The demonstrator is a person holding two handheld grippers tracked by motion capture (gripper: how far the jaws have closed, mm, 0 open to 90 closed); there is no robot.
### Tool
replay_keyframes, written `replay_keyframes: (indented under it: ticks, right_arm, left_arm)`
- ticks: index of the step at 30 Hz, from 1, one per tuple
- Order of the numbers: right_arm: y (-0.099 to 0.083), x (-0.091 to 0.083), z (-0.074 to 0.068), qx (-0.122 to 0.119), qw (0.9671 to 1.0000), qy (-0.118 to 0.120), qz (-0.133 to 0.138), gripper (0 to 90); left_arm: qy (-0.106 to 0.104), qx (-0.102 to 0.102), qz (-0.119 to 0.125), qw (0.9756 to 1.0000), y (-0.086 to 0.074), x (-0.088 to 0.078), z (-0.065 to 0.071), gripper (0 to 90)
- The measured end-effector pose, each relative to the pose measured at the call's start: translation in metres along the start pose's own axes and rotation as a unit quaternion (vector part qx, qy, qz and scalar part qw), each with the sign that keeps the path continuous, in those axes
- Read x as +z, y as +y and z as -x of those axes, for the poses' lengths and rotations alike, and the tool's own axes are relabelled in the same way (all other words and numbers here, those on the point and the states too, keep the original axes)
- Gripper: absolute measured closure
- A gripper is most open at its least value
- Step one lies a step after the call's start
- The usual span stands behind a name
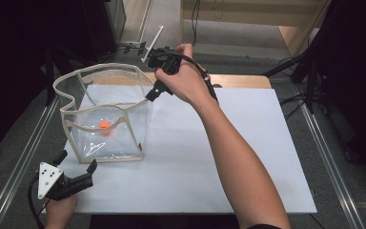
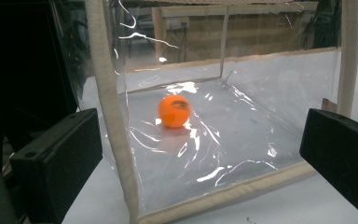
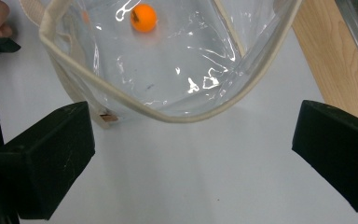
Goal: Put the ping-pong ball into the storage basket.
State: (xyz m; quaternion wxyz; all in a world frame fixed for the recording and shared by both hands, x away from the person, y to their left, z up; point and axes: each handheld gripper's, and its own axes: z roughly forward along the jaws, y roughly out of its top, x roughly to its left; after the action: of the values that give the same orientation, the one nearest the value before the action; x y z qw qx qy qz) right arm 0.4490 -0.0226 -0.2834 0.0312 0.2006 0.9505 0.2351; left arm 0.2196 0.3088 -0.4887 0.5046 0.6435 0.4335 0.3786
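A clear plastic bag with a cream cloth rim stands open on the white table, and an orange ball lies on its floor. The bag looks light, floppy and slick, so the stitched rim is probably the surest hold. The right gripper hangs by the rim, jaws spread, holding nothing. The left gripper waits beside the bag, jaws apart.

Right arm: bare forearm stretched far forward from the bottom edge.
Right claw: gripped in the hand, tipped downward, jaws spread wide with nothing between them.
Left claw: held low at the near left corner, jaws apart, empty.
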Motion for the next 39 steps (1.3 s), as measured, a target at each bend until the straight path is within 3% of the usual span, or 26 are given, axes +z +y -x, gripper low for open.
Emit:
replay_keyframes:
  ticks: [10,39]
  right_arm:
    - [-0.018,0.004,0.000,0.004,0.9999,0.009,0.002,0.0]
    - [-0.066,0.027,-0.010,0.005,0.9999,0.002,-0.009,0.0]
  left_arm:
    - [0.001,0.001,-0.001,1.0000,0.000,0.000,0.000,0.0]
    - [0.001,0.003,-0.003,1.0000,0.000,0.000,0.000,0.0]
